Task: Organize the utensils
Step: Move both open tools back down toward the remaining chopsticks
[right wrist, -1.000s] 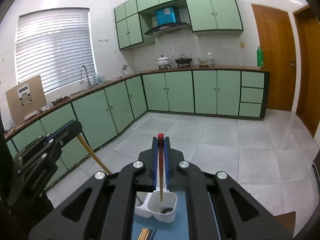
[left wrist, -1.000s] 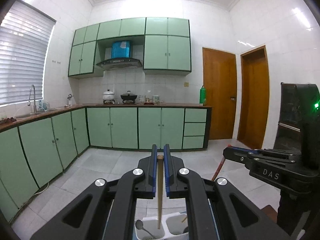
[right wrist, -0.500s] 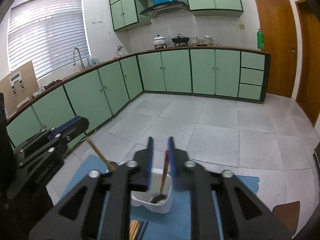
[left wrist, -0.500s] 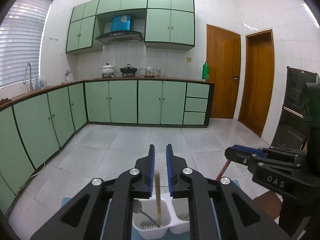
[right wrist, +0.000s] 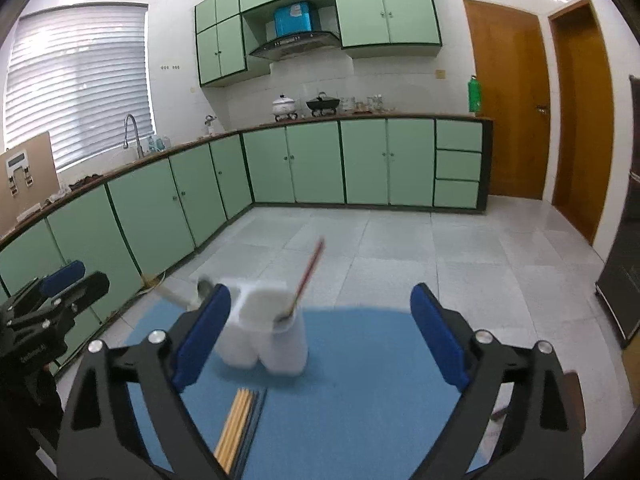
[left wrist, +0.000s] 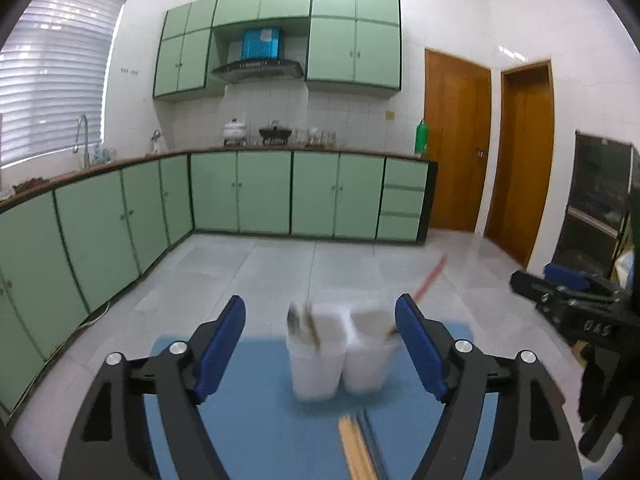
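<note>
Both my claws are spread wide, holding nothing: left claw (left wrist: 320, 354) and right claw (right wrist: 320, 340) each hang over the blue mat (right wrist: 360, 400) that covers the counter. Nearest me on the mat, toward its near edge, lies a bundle of chopsticks (right wrist: 236, 424), wooden ones with a darker pair alongside, flat and pointing away from me. In the left view the same bundle (left wrist: 354, 448) shows blurred between the claw fingers. Further in, mid-mat, stands the white two-compartment utensil holder (right wrist: 268, 340), upright, motion-blurred in both views. A red-handled utensil (right wrist: 308, 276) sits in its right compartment, leaning up and to the right; the same utensil (left wrist: 428, 276) shows in the left view. A metal spoon (left wrist: 295, 320) and a wooden stick (left wrist: 314, 330) sit in the left compartment (left wrist: 318, 354). Neither claw touches the holder. Beyond the mat's far edge: tiled floor (right wrist: 400, 240), then green cabinets (right wrist: 360, 160).
</note>
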The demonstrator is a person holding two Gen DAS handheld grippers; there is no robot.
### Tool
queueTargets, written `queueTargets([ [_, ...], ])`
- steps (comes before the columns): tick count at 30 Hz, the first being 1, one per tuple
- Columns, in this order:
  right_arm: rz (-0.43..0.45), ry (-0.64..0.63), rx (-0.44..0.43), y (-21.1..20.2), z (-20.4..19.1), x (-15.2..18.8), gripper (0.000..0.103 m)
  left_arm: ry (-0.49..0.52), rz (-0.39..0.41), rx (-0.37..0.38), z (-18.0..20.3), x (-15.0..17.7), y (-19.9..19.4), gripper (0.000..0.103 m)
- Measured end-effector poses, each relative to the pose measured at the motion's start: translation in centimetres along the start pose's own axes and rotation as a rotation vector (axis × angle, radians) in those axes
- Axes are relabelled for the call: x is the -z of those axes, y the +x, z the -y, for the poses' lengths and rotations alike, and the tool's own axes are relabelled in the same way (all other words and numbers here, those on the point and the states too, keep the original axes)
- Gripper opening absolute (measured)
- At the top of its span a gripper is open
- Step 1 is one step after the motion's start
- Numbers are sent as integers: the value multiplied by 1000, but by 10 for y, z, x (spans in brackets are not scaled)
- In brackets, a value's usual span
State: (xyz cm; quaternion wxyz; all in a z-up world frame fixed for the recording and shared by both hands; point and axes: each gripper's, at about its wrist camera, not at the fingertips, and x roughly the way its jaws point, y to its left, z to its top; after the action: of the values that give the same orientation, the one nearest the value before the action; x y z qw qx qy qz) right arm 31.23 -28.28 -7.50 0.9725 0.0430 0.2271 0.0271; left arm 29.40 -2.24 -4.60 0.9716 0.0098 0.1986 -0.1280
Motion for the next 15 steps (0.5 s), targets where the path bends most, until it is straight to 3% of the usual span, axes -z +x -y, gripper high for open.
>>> queueTargets([
  [3,-37,-5,22,-11,-3,44,92,11,-48,-31,3,42,-11,78],
  [10,-180,-7,35,-15,-27,141,92,-30,-239,-74,-5,143,-19,78],
  [15,-279,7,17,-10,-44,182,92,-60,-333,-96,-10,183,-19,78],
])
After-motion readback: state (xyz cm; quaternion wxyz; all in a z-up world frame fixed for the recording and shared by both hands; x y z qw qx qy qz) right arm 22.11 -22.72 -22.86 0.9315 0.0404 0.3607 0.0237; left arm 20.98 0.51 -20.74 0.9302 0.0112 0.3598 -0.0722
